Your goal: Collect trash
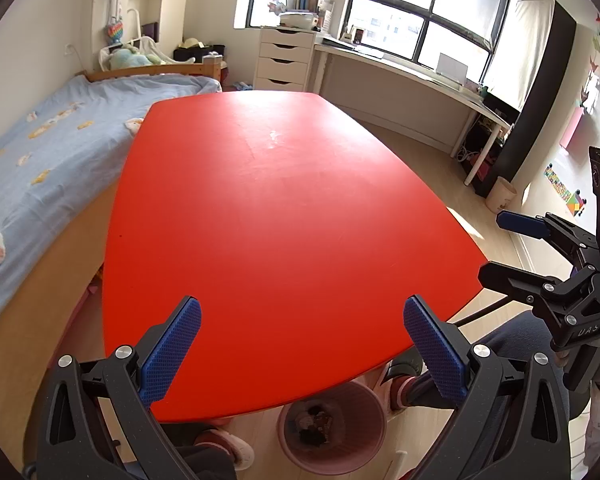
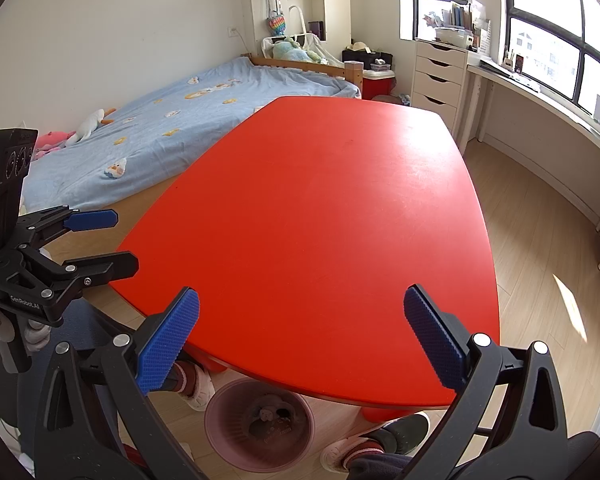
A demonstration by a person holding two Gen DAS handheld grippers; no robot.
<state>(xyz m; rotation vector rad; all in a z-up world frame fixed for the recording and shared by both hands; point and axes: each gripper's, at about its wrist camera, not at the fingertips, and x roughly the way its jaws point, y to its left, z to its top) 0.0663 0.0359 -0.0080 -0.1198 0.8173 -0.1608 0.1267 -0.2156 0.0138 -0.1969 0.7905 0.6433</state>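
**Trash in the pink bin, both grippers held open over the red counter**

Here, a pink waste bin (image 1: 332, 428) is seen on the light wood floor (image 2: 540, 280), partly tucked under the near edge of the red counter (image 1: 284, 220). Inside the bin, dark crumpled trash (image 1: 314, 424) is gathered at the bottom; what the pieces are cannot be made out. In the right wrist view the same bin is shown from above, with a small heap of scraps lying on its base, just beside a red counter leg (image 2: 380, 414).

The left gripper (image 1: 300, 346) is held above the near end of the counter with its blue-padded fingers (image 1: 172, 354) spread wide apart, and nothing is held between them. The right gripper (image 2: 300, 334) is likewise held with its fingers wide apart and nothing between them. Each gripper is also caught from the side in the other's camera, gripped from below by a gloved hand (image 2: 8, 328).

Slippered feet (image 2: 194, 386) are seen on the floor just beside the bin. Farther off, a bed with a blue cover (image 2: 172, 120) is set along the left side of the counter. A second, cream-coloured bin (image 1: 500, 194) stands well apart, near a desk leg; its contents are not visible.
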